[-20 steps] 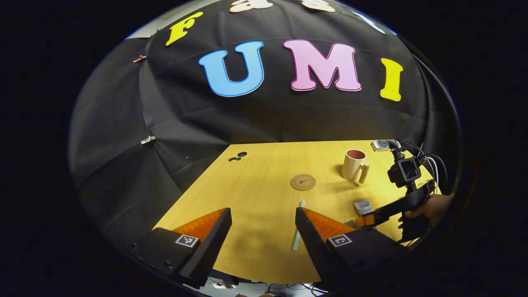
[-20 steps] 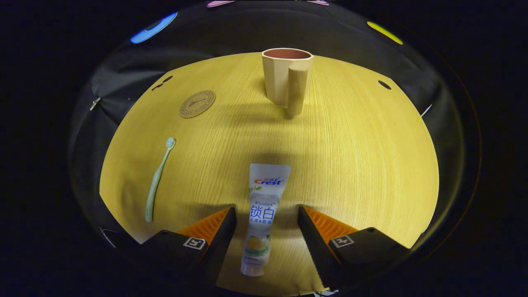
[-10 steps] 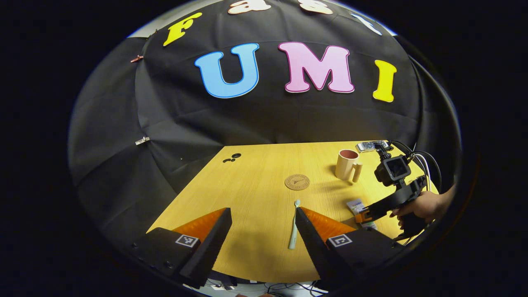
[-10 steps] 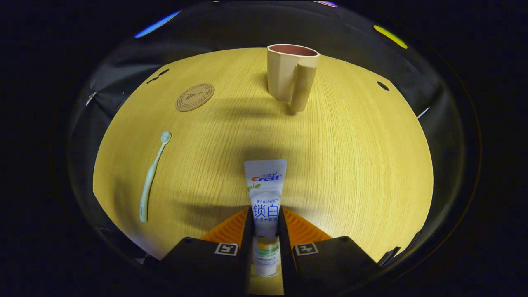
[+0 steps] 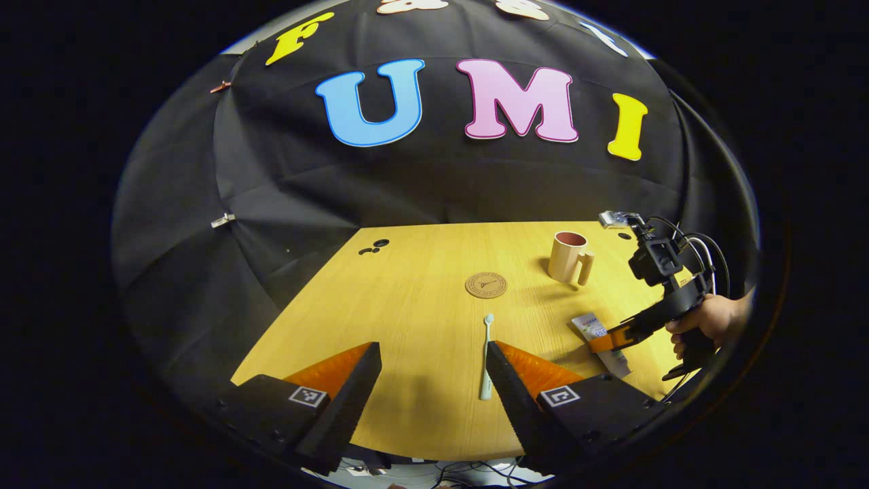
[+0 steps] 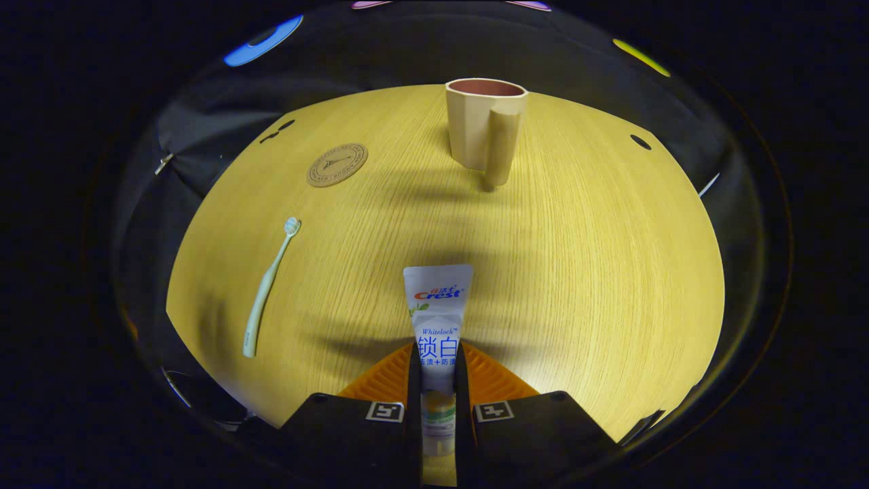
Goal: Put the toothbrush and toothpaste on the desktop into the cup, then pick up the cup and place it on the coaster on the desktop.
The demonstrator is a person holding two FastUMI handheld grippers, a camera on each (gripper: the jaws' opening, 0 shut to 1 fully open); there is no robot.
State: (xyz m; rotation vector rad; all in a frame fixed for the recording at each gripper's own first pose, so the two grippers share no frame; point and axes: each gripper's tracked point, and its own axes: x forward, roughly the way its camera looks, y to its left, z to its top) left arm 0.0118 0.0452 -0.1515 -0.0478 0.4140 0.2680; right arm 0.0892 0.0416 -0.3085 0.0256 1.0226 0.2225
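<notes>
Beige cup [image 6: 485, 125] with reddish inside, pale green toothbrush [image 6: 268, 288], white toothpaste [image 6: 436, 319], seemingly tan coaster [image 6: 337, 164], yellow wood-grain desktop [image 6: 597, 272]

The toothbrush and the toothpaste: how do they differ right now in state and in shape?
The toothpaste is clamped between the fingers of the right gripper; the toothbrush lies free on the table, touched by nothing. The toothpaste is a flat, wide tube with print on it; the toothbrush is a thin, plain, pale stick. The toothbrush lies nearer the coaster than the toothpaste. Both are outside the cup.

desktop [image 6: 577, 258]: matt wood grain | toothpaste [image 6: 438, 305]: glossy plastic | cup [image 6: 483, 122]: matt, perhaps ceramic
</notes>
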